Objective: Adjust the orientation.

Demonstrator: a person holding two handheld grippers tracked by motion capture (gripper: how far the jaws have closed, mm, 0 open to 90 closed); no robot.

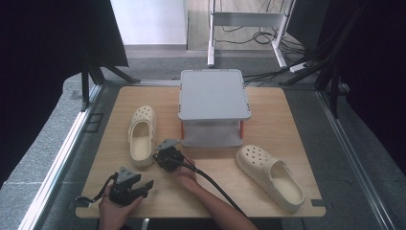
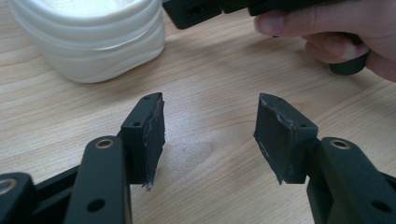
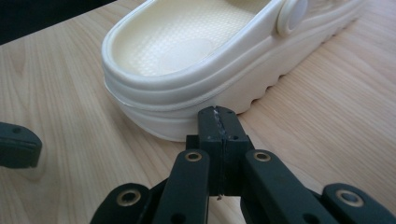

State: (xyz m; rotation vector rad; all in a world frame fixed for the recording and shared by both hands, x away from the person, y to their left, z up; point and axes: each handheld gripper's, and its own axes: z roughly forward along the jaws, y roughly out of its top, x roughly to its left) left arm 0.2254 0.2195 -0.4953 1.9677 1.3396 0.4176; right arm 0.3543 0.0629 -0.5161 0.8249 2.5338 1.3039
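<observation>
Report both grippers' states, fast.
Left gripper: open, holding nothing.
Right gripper: closed, empty, tips at the left clog's heel.

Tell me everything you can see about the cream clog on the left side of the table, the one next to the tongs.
The left clog is a cream, rubbery-looking slip-on with round holes over the toe, a pebbled footbed, a ribbed sole edge and a round strap button on the side. It sits upright on the wooden table, toe pointing away from the person, left of the grey stand. The right tongs, shut and empty, are right at its heel rim; whether they touch is unclear.
</observation>
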